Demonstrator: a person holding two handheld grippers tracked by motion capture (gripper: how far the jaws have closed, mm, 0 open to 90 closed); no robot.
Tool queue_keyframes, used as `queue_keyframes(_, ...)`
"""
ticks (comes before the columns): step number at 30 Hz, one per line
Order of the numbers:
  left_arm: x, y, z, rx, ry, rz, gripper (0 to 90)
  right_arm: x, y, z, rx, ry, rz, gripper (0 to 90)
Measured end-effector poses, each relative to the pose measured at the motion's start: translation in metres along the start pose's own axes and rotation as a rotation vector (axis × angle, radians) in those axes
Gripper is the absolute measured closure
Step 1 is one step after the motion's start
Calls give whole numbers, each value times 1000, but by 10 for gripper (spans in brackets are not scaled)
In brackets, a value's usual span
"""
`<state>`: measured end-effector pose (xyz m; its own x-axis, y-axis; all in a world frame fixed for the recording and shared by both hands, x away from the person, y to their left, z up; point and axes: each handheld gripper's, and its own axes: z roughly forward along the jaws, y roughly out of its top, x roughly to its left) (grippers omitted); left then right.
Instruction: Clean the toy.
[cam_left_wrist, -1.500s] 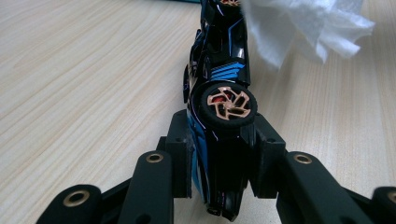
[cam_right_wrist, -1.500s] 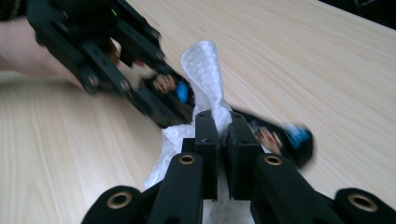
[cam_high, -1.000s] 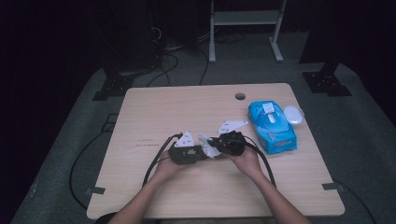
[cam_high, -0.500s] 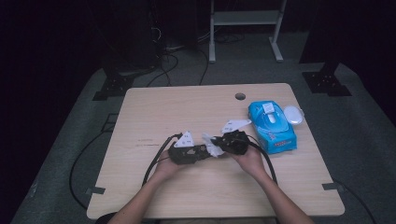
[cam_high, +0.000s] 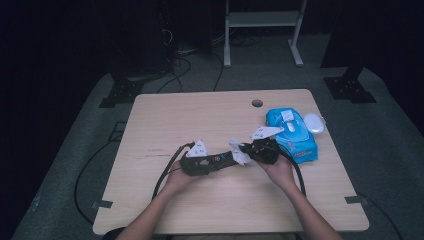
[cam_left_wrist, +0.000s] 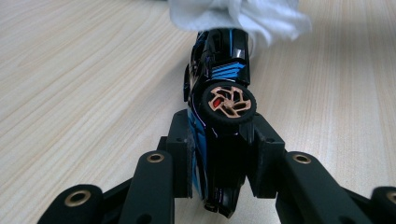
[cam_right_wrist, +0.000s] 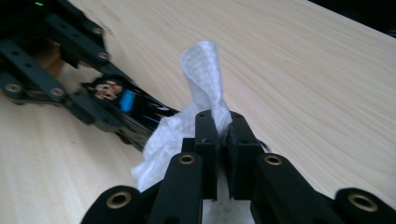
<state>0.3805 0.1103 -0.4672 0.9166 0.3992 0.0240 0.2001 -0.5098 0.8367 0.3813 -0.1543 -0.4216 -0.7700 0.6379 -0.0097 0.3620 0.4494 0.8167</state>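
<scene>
Now | left gripper (cam_left_wrist: 219, 158): clamped on black toy car with blue stripes (cam_left_wrist: 219, 79), car held on its side just above light wooden table (cam_high: 200, 120) | right gripper (cam_right_wrist: 223, 140): pinching crumpled white wipe (cam_right_wrist: 196, 93), wipe touching car's far end | blue wipes pack (cam_high: 295, 135) beside right hand

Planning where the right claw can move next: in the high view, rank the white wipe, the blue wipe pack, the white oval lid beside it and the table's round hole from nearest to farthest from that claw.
1. White wipe: pinched in the right claw, on its left.
2. Blue wipe pack: just right of the claw, toward the far edge.
3. White oval lid: beyond the pack, by the right edge.
4. Round hole: near the far edge; close to the lid's rank.
</scene>
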Motion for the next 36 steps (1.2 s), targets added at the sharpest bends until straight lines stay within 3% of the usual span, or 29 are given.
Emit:
queue_keyframes(4,1,0,-2,9,-1,3,667,6,2,4,-5,18,-15,839)
queue_keyframes(9,0,0,-2,6,2,5,668,-7,-3,-3,2,-11,21,839)
queue_keyframes(12,0,0,-2,6,1,3,667,-3,-2,-3,2,-4,18,839)
queue_keyframes(22,0,1,-2,15,0,7,667,40,20,32,-25,157,-19,839)
queue_keyframes(26,1,0,-4,11,0,6,668,38,22,31,-5,130,-47,839)
queue_keyframes(28,1,-1,-5,15,1,7,668,29,18,25,9,73,-52,839)
queue_keyframes(33,1,0,-4,12,3,4,668,-2,1,5,-8,0,26,839)
queue_keyframes(36,1,0,-3,9,2,2,668,-10,-4,-2,-14,-27,42,838)
